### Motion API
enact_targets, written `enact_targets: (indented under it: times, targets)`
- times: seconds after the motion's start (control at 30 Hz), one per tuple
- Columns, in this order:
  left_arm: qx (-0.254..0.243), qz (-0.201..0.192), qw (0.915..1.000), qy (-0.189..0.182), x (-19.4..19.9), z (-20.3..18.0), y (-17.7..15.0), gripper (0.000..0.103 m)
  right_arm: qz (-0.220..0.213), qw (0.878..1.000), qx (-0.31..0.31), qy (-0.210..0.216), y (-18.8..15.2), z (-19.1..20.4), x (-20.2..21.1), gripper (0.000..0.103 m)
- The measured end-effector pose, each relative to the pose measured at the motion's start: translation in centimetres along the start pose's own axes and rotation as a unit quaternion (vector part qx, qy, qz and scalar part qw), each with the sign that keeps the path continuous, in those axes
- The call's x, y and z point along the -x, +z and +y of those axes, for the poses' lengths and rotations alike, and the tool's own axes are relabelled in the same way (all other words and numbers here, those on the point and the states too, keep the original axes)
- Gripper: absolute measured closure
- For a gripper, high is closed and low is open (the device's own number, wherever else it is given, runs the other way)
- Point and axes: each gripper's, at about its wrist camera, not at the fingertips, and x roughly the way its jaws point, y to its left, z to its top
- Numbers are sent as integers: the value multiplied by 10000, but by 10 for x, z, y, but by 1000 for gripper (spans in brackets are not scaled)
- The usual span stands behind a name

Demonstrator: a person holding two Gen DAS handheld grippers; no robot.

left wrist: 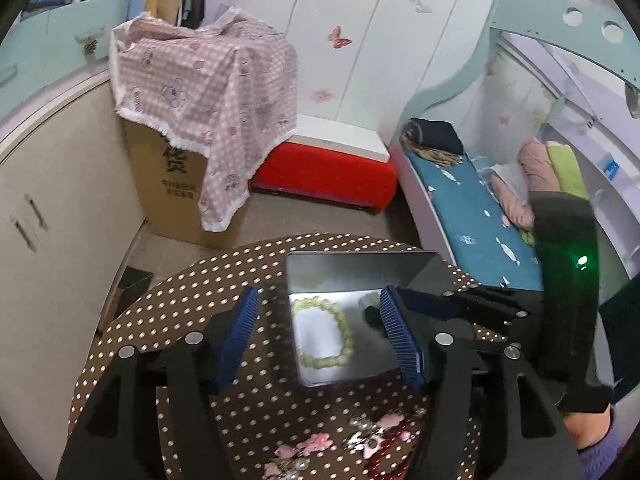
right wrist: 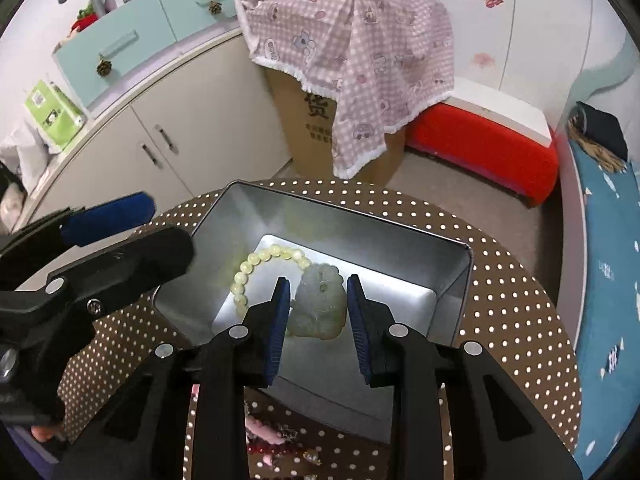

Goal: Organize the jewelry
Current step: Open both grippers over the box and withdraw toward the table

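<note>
Both claws released: right gripper [right wrist: 319,312] hangs over the metal tin [right wrist: 400,240], blue pads spread with a pale green carved pendant [right wrist: 320,304] seen between them; whether either pad touches it, cannot tell. Left gripper [left wrist: 318,334] also spread wide, hovering above the same tin [left wrist: 360,270], nothing held.

Largest first: round table [left wrist: 248,264] under a brown cloth with white dots, tin sitting on it. Behind it a cardboard box [left wrist: 168,184] draped with a pink checked cloth [left wrist: 208,80]; box shows one large printed Chinese character, 货, with smaller lines beneath too small to read. Red bench [left wrist: 332,172] beside the box.

Inside the tin: pale yellow-green bead bracelet [left wrist: 324,332] lying flat on the tin floor. Right wrist view shows the pendant sitting beside the bracelet [right wrist: 256,268], overlapping its ring; left wrist view shows only a dim shape there, mostly hidden behind the right claw's finger.

Left wrist view only: pink flower pieces [left wrist: 316,442] and a dark red beaded piece [left wrist: 384,468] loose on the cloth, near edge, outside the tin. Right view catches only a sliver of these under the claw.

Right wrist view only: green packet [right wrist: 52,116] on the counter at left, its print unreadable.
</note>
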Motion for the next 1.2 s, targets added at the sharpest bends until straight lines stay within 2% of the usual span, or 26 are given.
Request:
enact_targets:
  times: [0.2, 0.23, 0.27, 0.3, 0.47, 0.67, 0.9, 1.03, 1.2]
  targets:
    - [166, 13, 9998, 103, 10, 14, -11, 42, -252, 9997, -24, -53, -9, 3, 26, 71]
    - [168, -8, 9998, 119, 14, 16, -14, 41, -324, 9994, -25, -94, -11, 3, 33, 65]
    - [174, -34, 9997, 162, 19, 17, -17, 35, -469, 9987, -16, -188, -15, 5, 45, 58]
    - [182, -61, 9996, 215, 23, 19, -20, 31, -568, 9981, -3, -237, -18, 6, 54, 57]
    - [191, -204, 9985, 471, 49, 24, -41, 31, -950, 9948, 3, -372, -39, 7, 97, 57]
    - [99, -252, 9973, 685, 70, 23, -73, 31, -1122, 9921, -86, -552, -77, 7, 123, 55]
    - [109, -162, 9976, 667, 69, 22, -107, 31, -1041, 9923, -308, -603, -119, 6, 120, 53]
    - [73, -76, 9977, 670, 64, 20, -122, 31, -961, 9919, -312, -772, -134, 8, 111, 53]
    - [28, 95, 9974, 713, 52, 18, -133, 31, -791, 9934, -415, -725, -147, 8, 97, 53]
